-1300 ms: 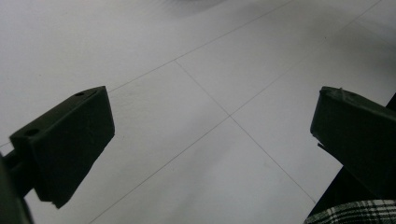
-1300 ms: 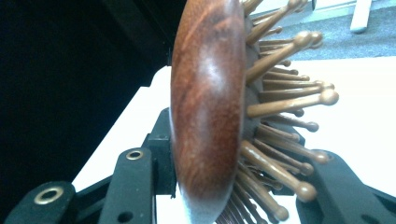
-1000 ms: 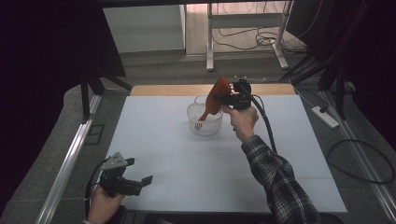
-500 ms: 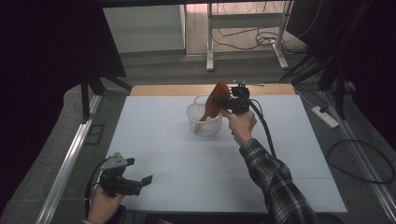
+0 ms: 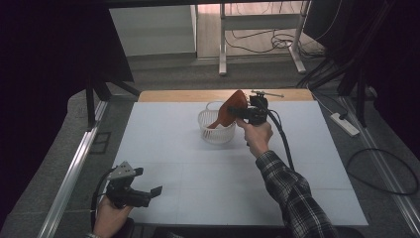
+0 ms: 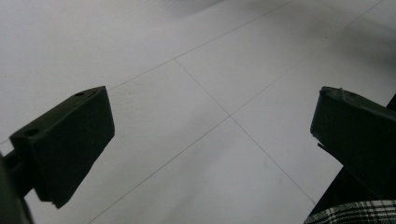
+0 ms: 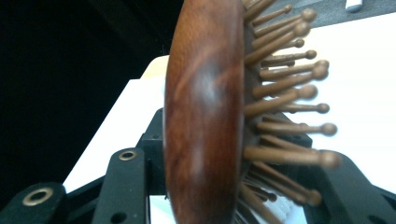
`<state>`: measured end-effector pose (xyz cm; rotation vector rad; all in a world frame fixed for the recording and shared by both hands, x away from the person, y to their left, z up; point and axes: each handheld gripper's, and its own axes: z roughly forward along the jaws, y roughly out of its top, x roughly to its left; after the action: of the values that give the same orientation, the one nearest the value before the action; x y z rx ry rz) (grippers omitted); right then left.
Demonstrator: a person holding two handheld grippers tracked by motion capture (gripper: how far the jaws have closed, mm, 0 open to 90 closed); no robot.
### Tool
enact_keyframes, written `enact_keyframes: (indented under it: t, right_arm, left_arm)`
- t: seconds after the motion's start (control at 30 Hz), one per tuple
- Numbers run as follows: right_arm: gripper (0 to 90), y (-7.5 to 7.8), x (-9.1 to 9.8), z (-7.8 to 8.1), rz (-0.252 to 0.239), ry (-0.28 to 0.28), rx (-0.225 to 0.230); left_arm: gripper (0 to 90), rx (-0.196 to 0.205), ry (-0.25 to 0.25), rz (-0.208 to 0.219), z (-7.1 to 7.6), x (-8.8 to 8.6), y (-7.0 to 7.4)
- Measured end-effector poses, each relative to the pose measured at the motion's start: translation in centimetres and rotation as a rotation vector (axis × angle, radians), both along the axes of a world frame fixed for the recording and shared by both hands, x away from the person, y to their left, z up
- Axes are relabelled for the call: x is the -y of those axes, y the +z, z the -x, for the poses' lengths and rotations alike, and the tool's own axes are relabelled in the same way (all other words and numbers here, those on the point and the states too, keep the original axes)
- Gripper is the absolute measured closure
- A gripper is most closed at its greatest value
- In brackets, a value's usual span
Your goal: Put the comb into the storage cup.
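i counted one wooden hairbrush [image 5: 229, 110], one white basket [image 5: 216, 130] and two grippers over the white desk [image 5: 163, 148]. the basket was a small round one with slatted walls, standing toward the far middle of the desk. the hairbrush leaned into it at a slant: its handle end dipped down inside the rim, while its broad head stuck up above the basket's far right edge. i could not tell whether anything else lay in the basket.

my right gripper [image 5: 242, 111] was at the head of the hairbrush, above the basket's right side. in the right gripper view the brush head [image 7: 205, 116] stood on edge between the two jaws, polished back toward the left jaw and the rows of round-tipped wooden pins [image 7: 285, 88] toward the right jaw. the jaws had just been easing apart with the brush between them, and i could not tell whether the pads were pressing on it at that moment.

my left gripper [image 5: 141, 191] hung at the near left corner of the desk, well apart from the basket. its jaws stood wide apart with nothing between them, bare desk beneath. a checked sleeve [image 6: 355, 212] showed at the lower right corner of the left gripper view.
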<state>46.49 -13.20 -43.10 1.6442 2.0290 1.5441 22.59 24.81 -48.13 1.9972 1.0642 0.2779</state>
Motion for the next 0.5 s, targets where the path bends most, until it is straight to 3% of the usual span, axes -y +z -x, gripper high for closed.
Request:
enact_keyframes:
  t: [0.3, 0.5]
  right_arm:
    - [46.2, -0.66, 0.69, -0.04, -0.019, -0.018, -0.004]
    - [41.8, -0.72, 0.55, 0.12, 0.022, -0.017, 0.023]
  left_arm:
    - [0.0, -0.006, -0.003, -0.005, -0.11, 0.04, 0.01]
    - [0.0, -0.008, -0.001, 0.003, -0.12, -0.03, 0.0]
